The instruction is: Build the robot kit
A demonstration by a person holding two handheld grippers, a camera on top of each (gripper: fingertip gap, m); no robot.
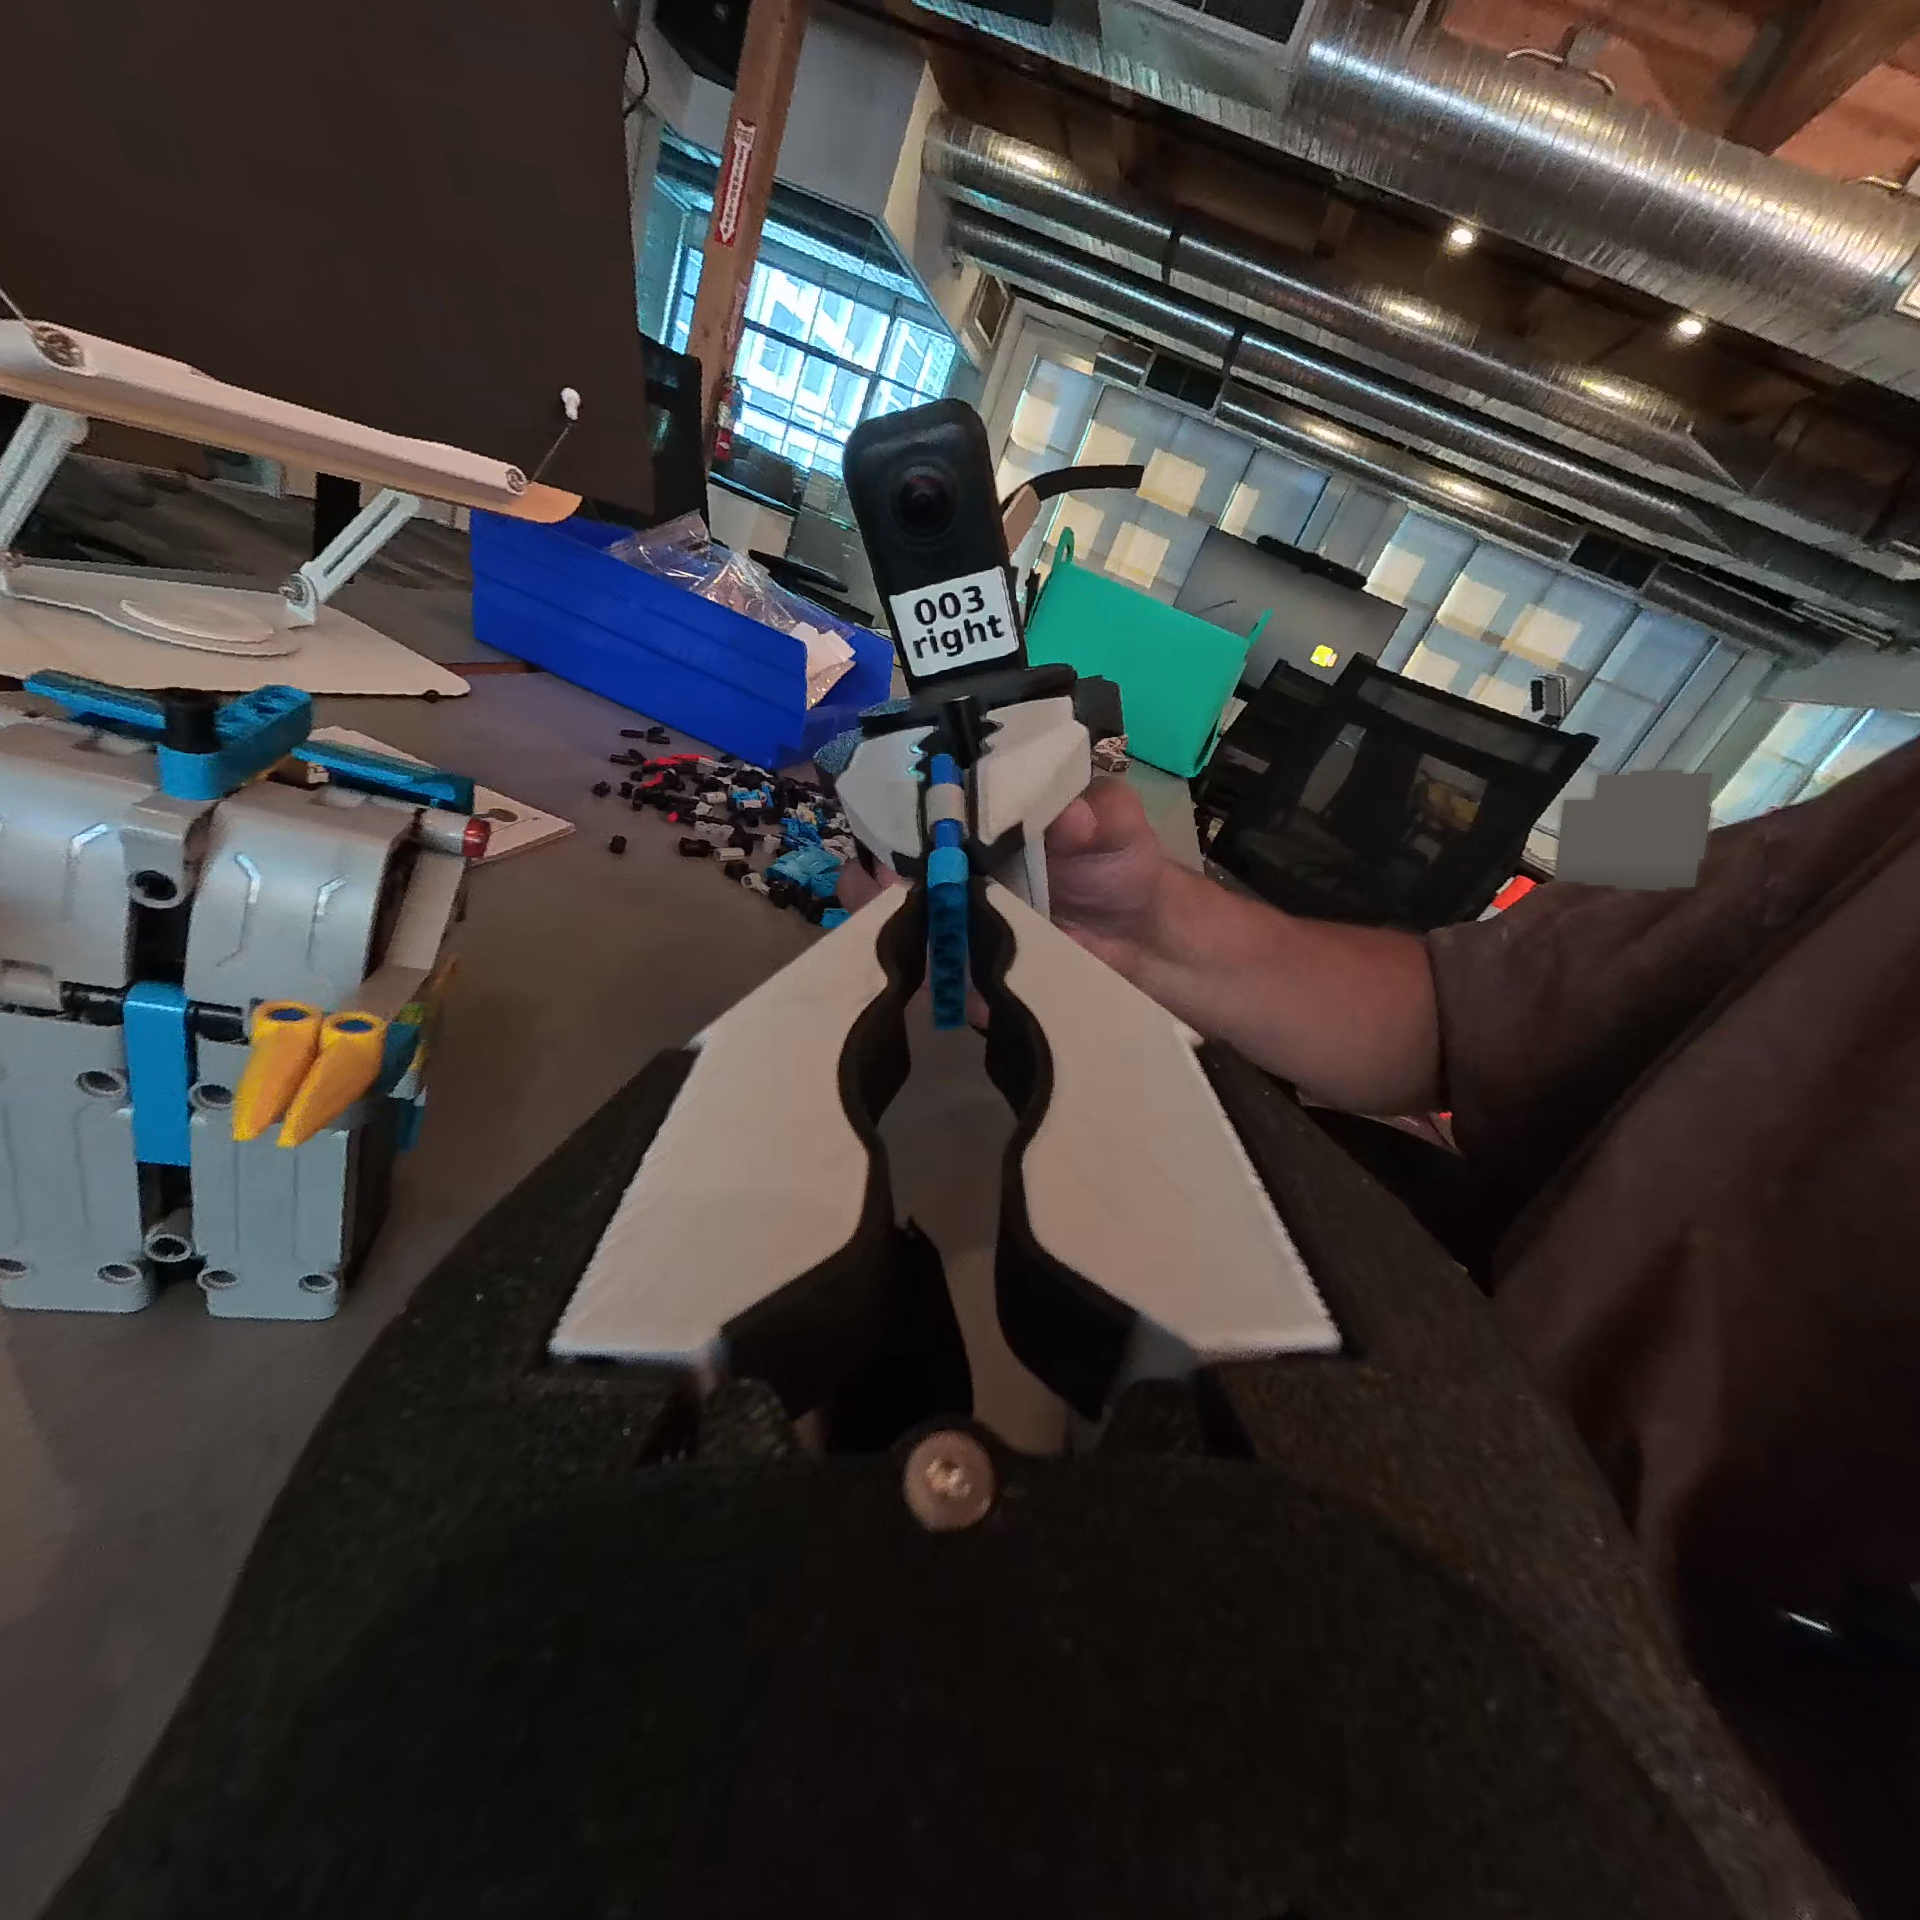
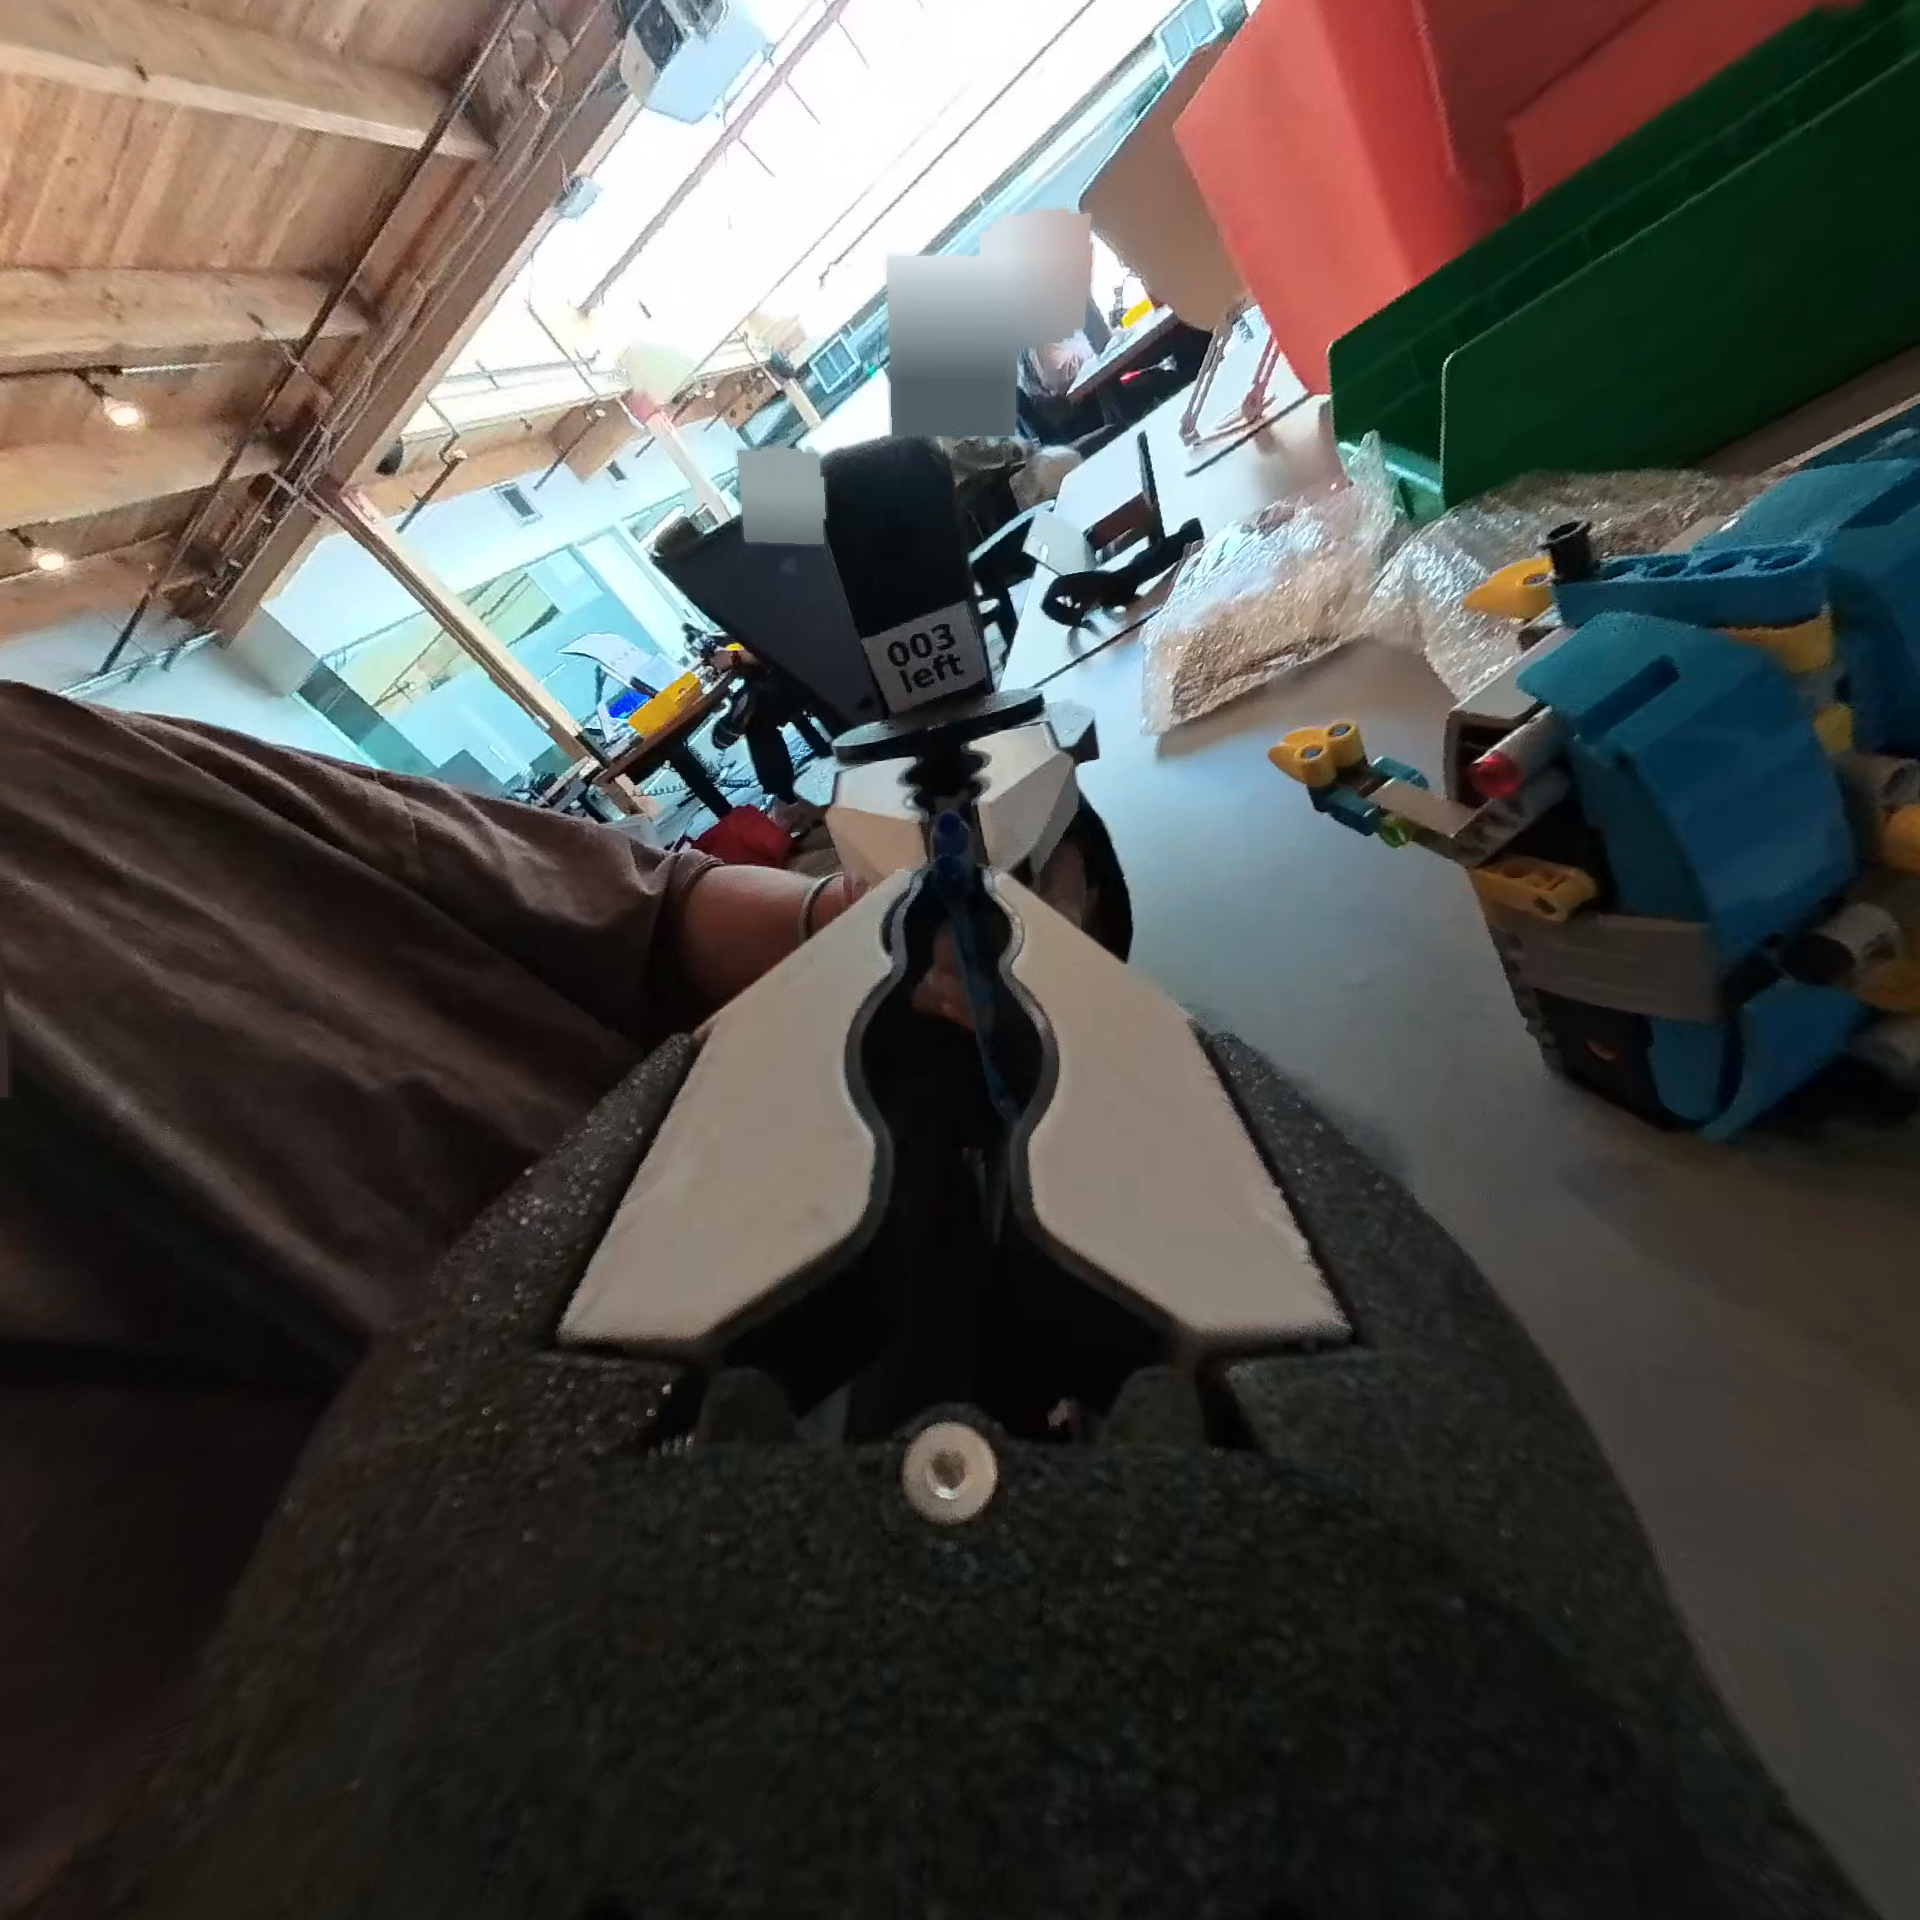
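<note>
My two grippers face each other above the grey table (image 1: 582, 966) and hold one small brick assembly between them. In the left wrist view my left gripper (image 1: 945, 909) is shut on a light blue beam (image 1: 947, 966). A thin rod with blue and white bushes (image 1: 941, 795) runs from that beam into the right gripper (image 1: 951, 764), which a hand (image 1: 1101, 873) holds. In the right wrist view my right gripper (image 2: 951, 888) is shut on a dark-looking blue piece (image 2: 982, 1003) of the same assembly. The left gripper (image 2: 948, 805) grips its far end.
A grey and blue brick model (image 1: 208, 1039) with yellow cones (image 1: 301, 1070) stands at the left and also shows in the right wrist view (image 2: 1704, 831). Loose small parts (image 1: 748, 821), a blue bin (image 1: 644, 623), a green container (image 1: 1132, 665), a green bin (image 2: 1662, 343) and plastic bags (image 2: 1247, 613) lie around. The grippers are tip to tip, or close to it.
</note>
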